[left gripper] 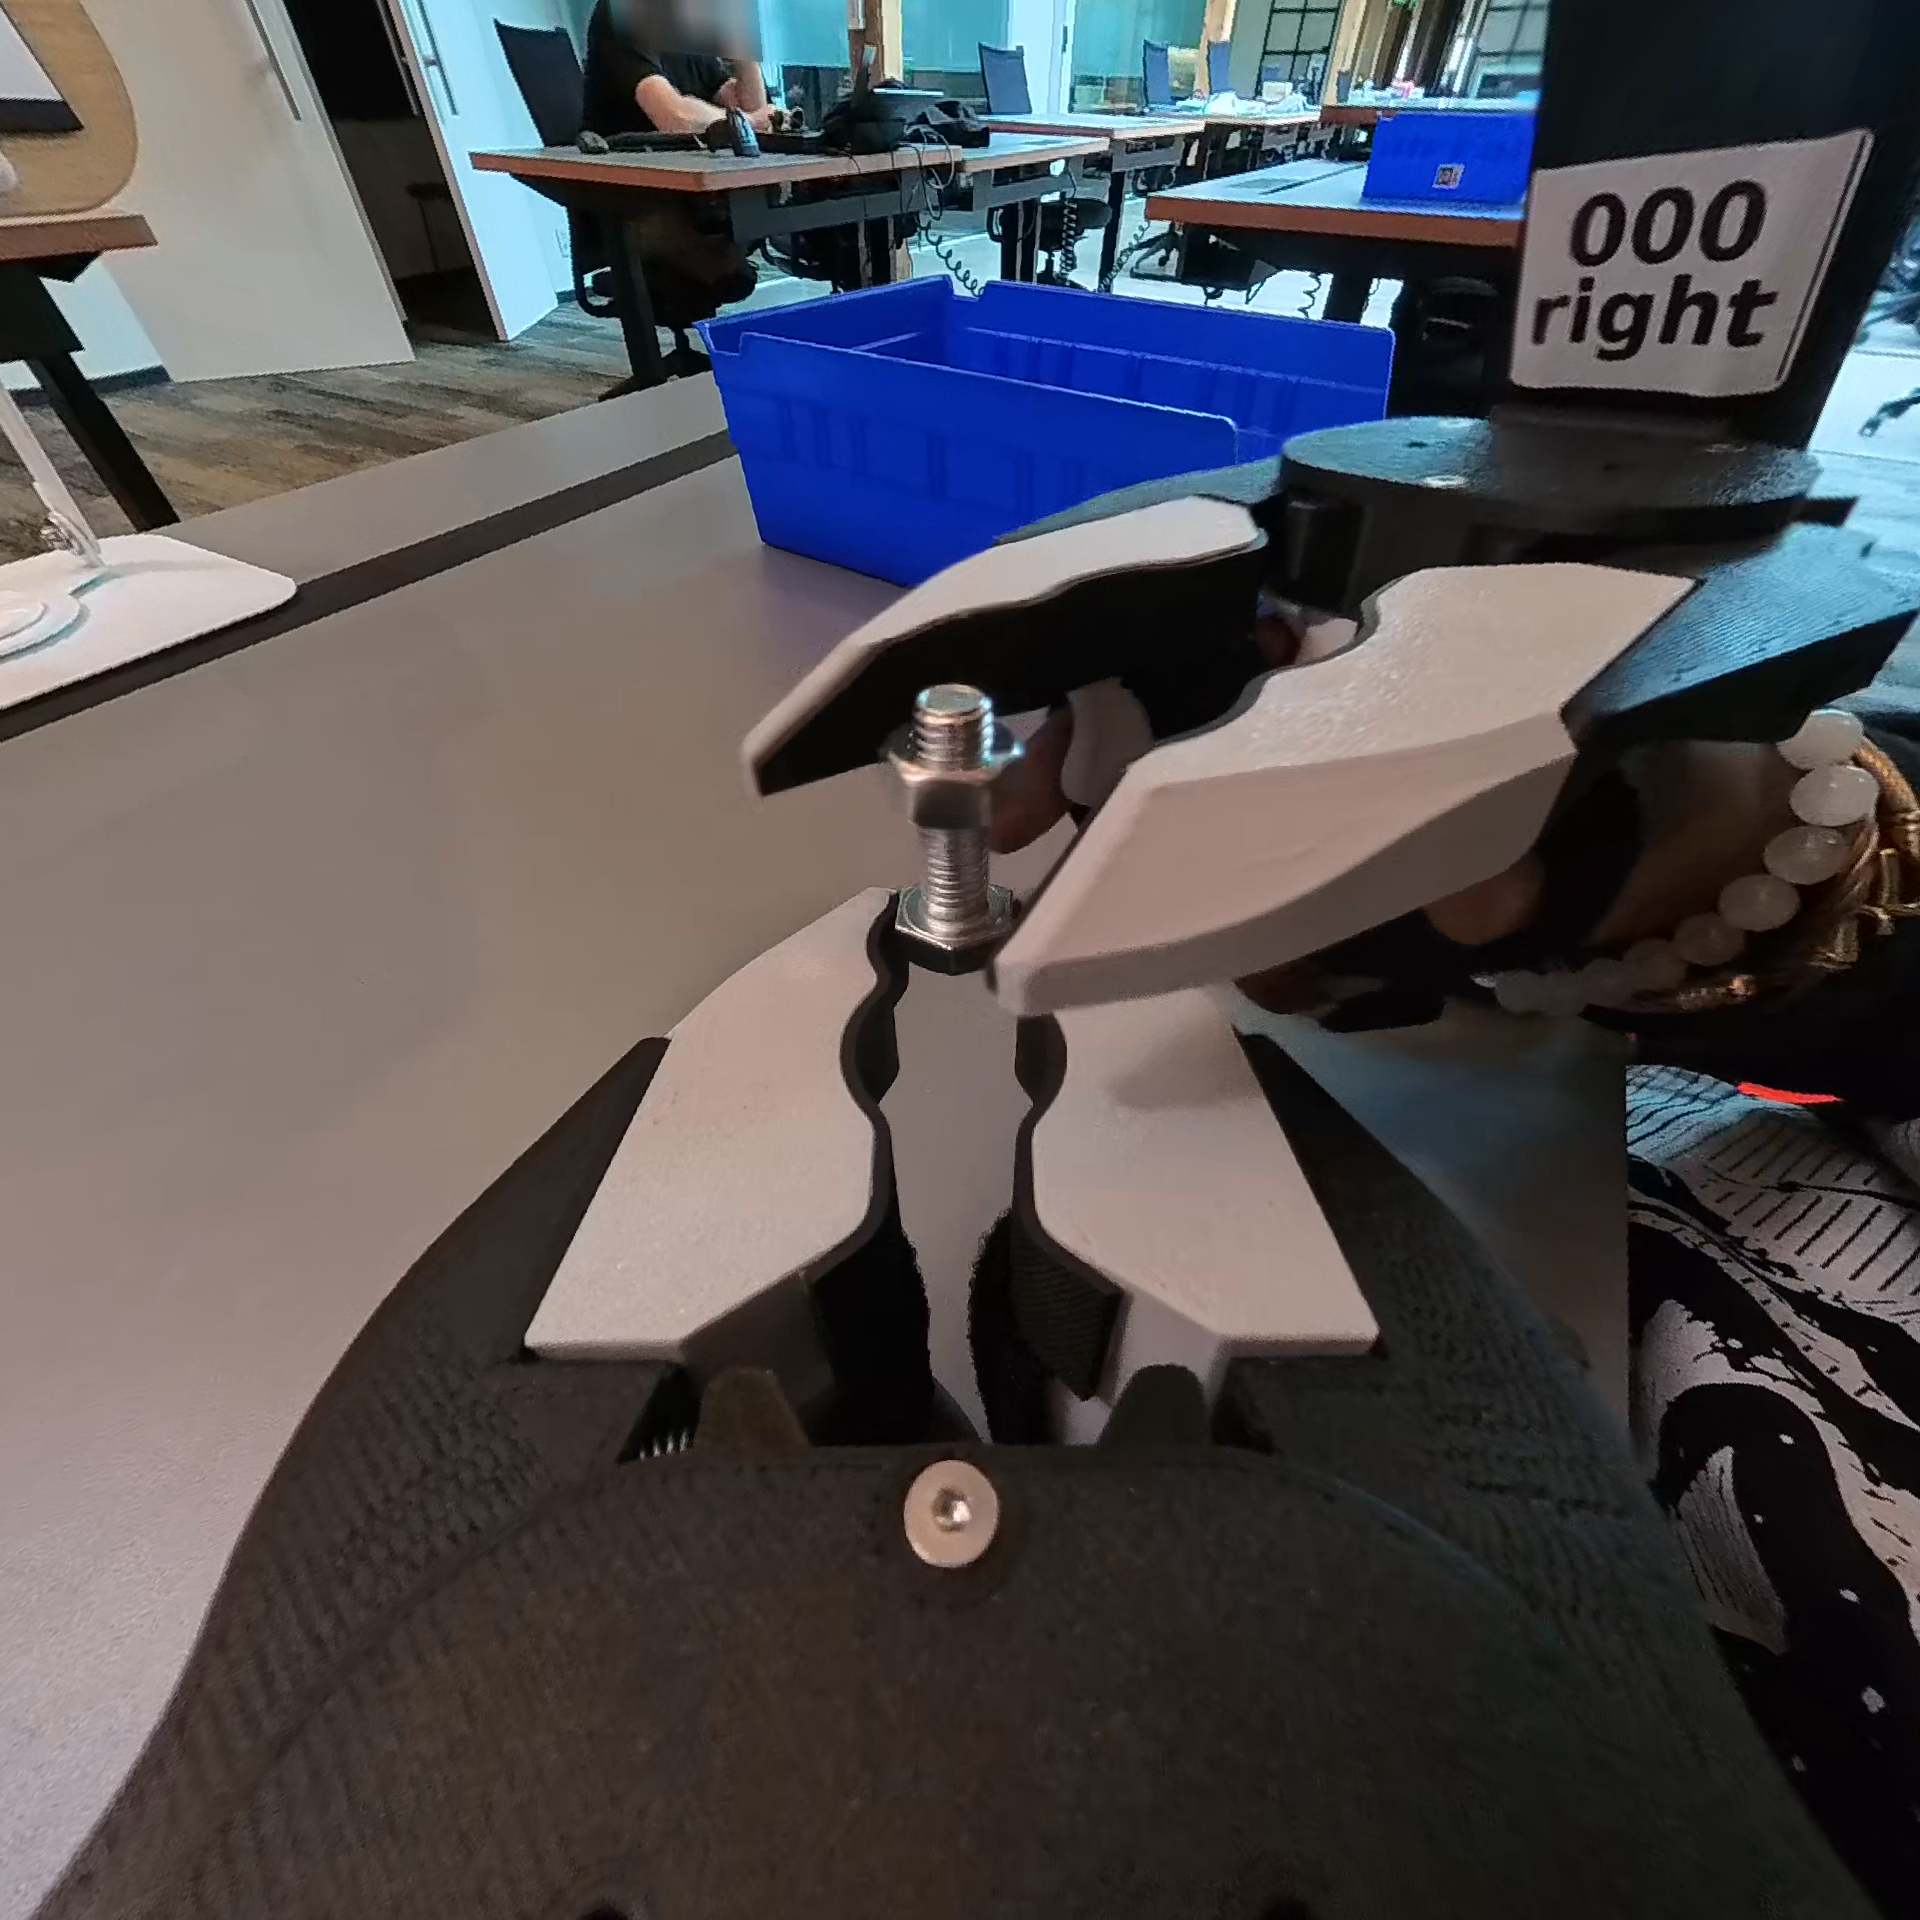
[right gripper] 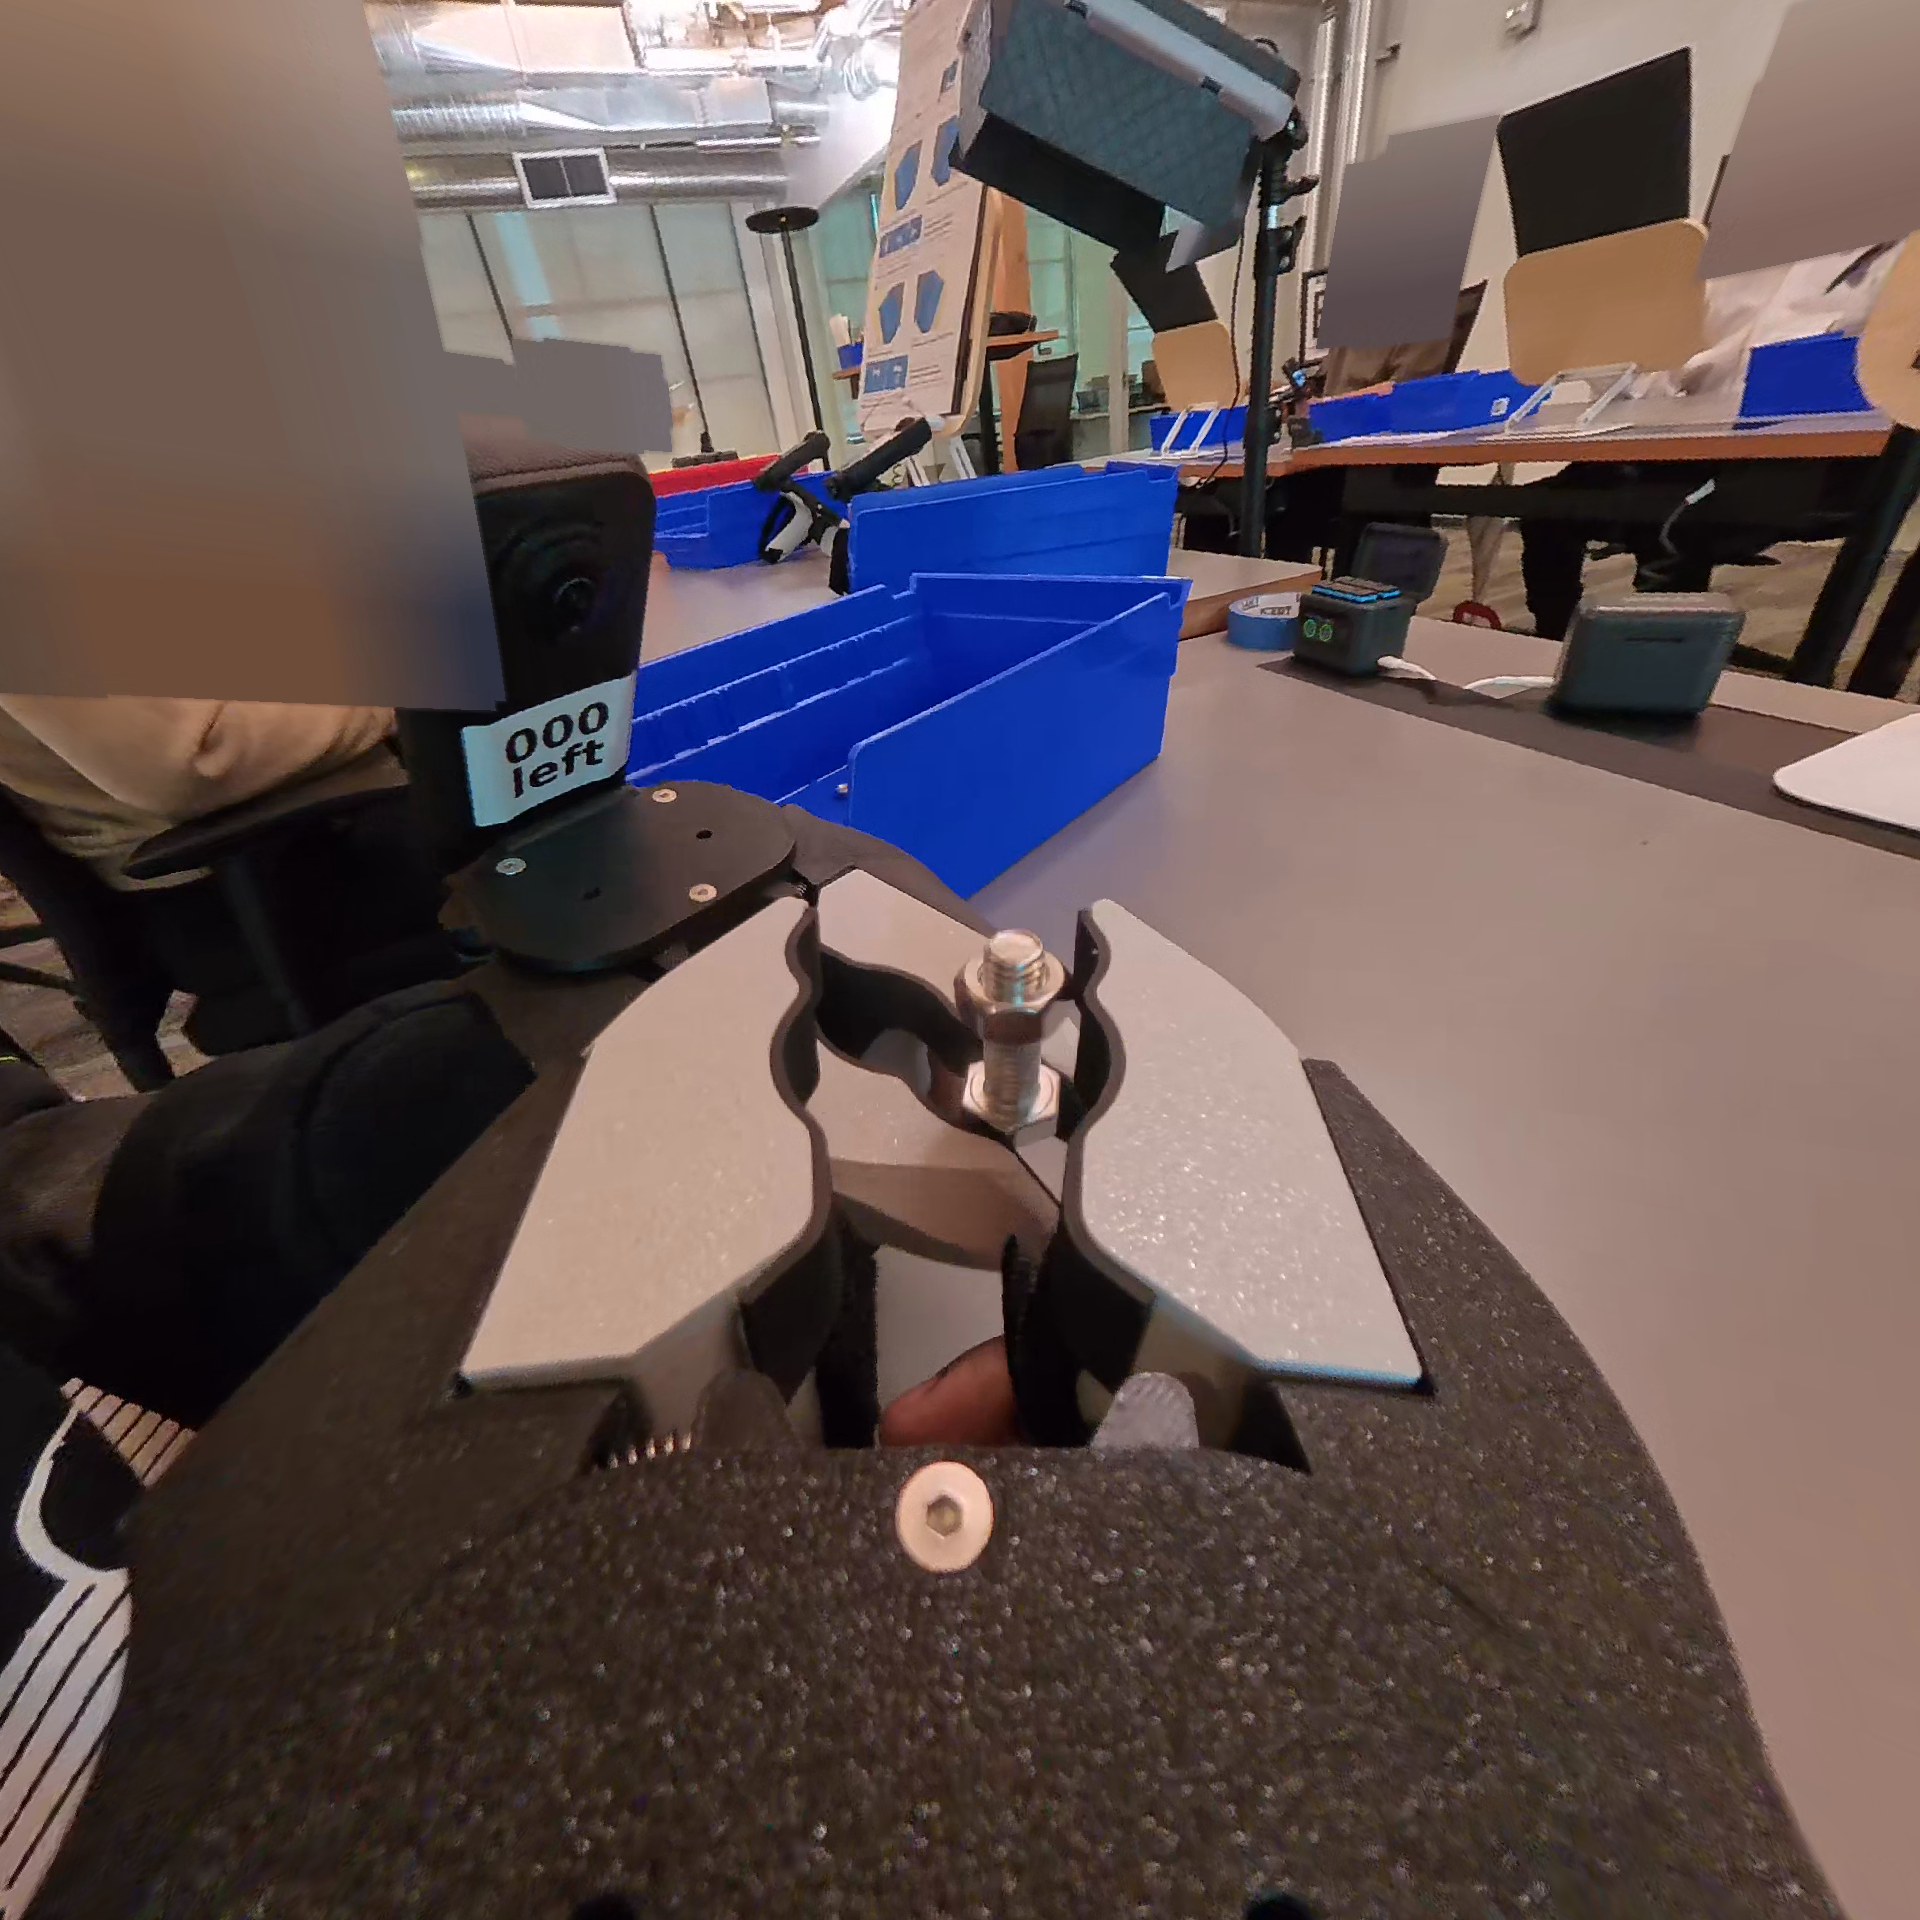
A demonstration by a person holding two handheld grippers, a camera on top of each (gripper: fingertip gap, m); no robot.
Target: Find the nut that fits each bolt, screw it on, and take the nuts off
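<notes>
One blue bin [left gripper: 997, 447] behind on the grey desk [left gripper: 416, 831], nothing blocking. Bolt [left gripper: 954, 862] upright, long axis vertical, threaded end up, head clamped in the left gripper [left gripper: 951, 940]. Nut [left gripper: 951, 758] near the top, between wide-open, non-pressing fingers of the right gripper [right gripper: 940, 997].

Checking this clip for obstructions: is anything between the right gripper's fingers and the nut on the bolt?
Nothing visible. The right gripper is open around the nut, which sits near the top of the upright bolt. The left gripper holds the bolt's head below, clear of the nut.
</notes>
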